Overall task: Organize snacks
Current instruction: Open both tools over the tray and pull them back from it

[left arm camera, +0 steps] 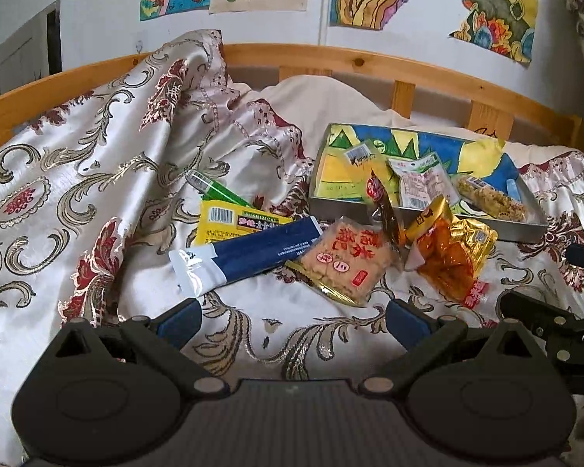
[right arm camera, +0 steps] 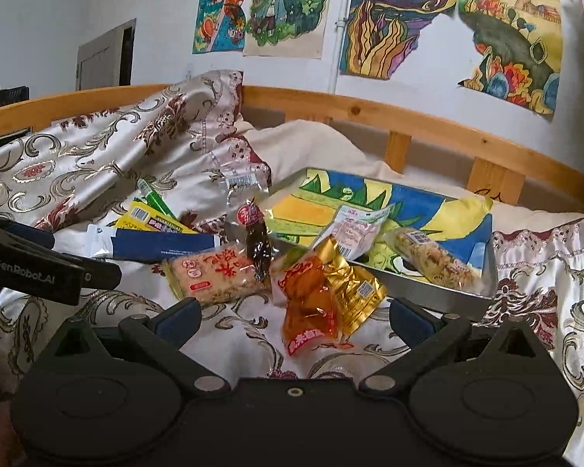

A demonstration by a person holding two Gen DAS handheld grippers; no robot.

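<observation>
Loose snacks lie on a patterned bedspread in front of a metal tray [left arm camera: 521, 229] [right arm camera: 440, 292] lined with a coloured drawing. In the tray are a white-green packet [left arm camera: 422, 183] [right arm camera: 356, 229] and a grain bar [left arm camera: 490, 196] [right arm camera: 434, 258]. On the bed lie a blue-white tube packet [left arm camera: 245, 255] [right arm camera: 163, 245], a rice cracker pack [left arm camera: 346, 260] [right arm camera: 214, 276], a gold-orange packet [left arm camera: 451, 253] [right arm camera: 323, 295], a dark sausage packet [left arm camera: 381, 202] [right arm camera: 257, 241], a yellow packet [left arm camera: 229, 220] [right arm camera: 152, 220] and a green stick [left arm camera: 218, 190]. My left gripper [left arm camera: 292, 321] is open just before the tube and cracker. My right gripper [right arm camera: 294, 321] is open, its fingers either side of the gold-orange packet's near end.
A wooden bed rail [left arm camera: 370, 62] [right arm camera: 408, 120] runs behind the bedding, with drawings on the wall above. A bunched patterned quilt [left arm camera: 97, 148] [right arm camera: 116, 148] rises at the left. The other gripper shows at the right edge [left arm camera: 556, 327] and at the left edge [right arm camera: 39, 268].
</observation>
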